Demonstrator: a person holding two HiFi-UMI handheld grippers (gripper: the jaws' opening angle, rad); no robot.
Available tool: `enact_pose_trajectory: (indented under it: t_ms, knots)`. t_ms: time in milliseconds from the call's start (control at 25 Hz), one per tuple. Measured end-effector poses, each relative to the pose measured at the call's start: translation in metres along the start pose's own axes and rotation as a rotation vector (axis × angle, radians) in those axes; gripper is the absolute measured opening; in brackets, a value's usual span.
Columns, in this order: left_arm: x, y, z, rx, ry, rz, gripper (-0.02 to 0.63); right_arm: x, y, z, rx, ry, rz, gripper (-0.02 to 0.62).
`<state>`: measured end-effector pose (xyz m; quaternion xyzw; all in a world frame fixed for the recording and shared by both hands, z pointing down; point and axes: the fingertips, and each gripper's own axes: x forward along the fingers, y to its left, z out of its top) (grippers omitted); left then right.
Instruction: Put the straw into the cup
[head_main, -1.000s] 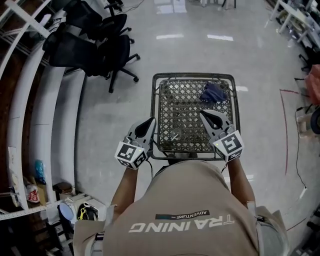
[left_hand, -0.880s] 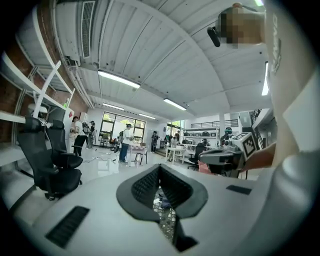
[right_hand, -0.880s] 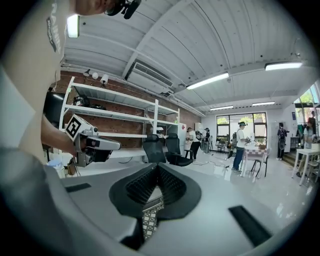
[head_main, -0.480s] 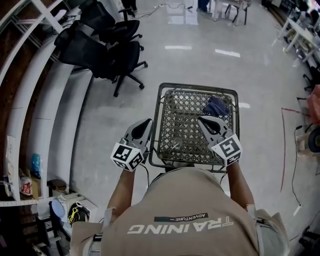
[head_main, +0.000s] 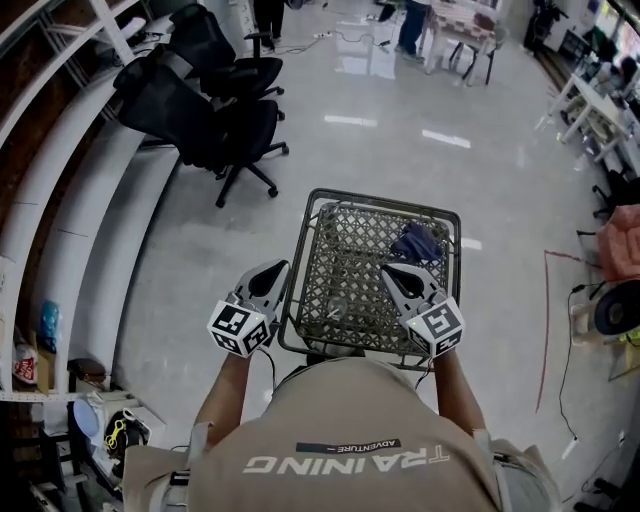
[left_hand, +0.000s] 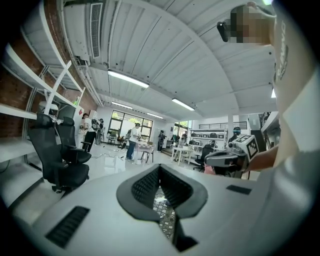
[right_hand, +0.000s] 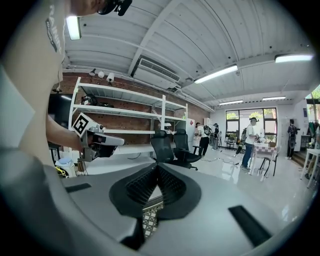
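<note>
Nearest the camera is the person's tan shirt (head_main: 350, 440), with both forearms reaching forward from it. The left gripper (head_main: 272, 272) is held just outside the left wall of a wire basket (head_main: 380, 201). Its jaws are pressed together with nothing between them. The right gripper (head_main: 392, 273) hangs over the right half of the basket, jaws likewise together and empty. In each gripper view only mesh and floor show past the joined tips.

On the basket's mesh bottom, near the front, lies a small pale scrap (head_main: 335, 309), too small to tell whether it is the straw. Further back, in the right rear corner, is a crumpled blue cloth (head_main: 417, 243). No cup can be made out in the basket or anywhere else in these views, and no worktop carrying one is close by.

Beyond the basket stretches a glossy floor (head_main: 400, 150), with black office chairs (head_main: 215, 120) to the left beside white shelves (head_main: 60, 200). At the far end of the room are a table (head_main: 462, 25) and some standing people.

As for progress, I judge the task as not yet begun. Neither gripper holds a straw, and no straw or cup is surely in sight. Finding both, picking up the straw and lowering it into the cup all appear to remain.
</note>
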<state>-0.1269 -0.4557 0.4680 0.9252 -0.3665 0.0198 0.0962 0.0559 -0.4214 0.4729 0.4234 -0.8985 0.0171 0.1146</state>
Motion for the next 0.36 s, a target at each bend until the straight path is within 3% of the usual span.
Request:
enact_pose_trajectory:
  t_ms: [360]
  knots:
    - [-0.0016, -0.0009, 0.0055, 0.033, 0.011, -0.004, 0.017, -0.0029, 0.001, -0.0006, 0.021, -0.023, -0.008, 0.017]
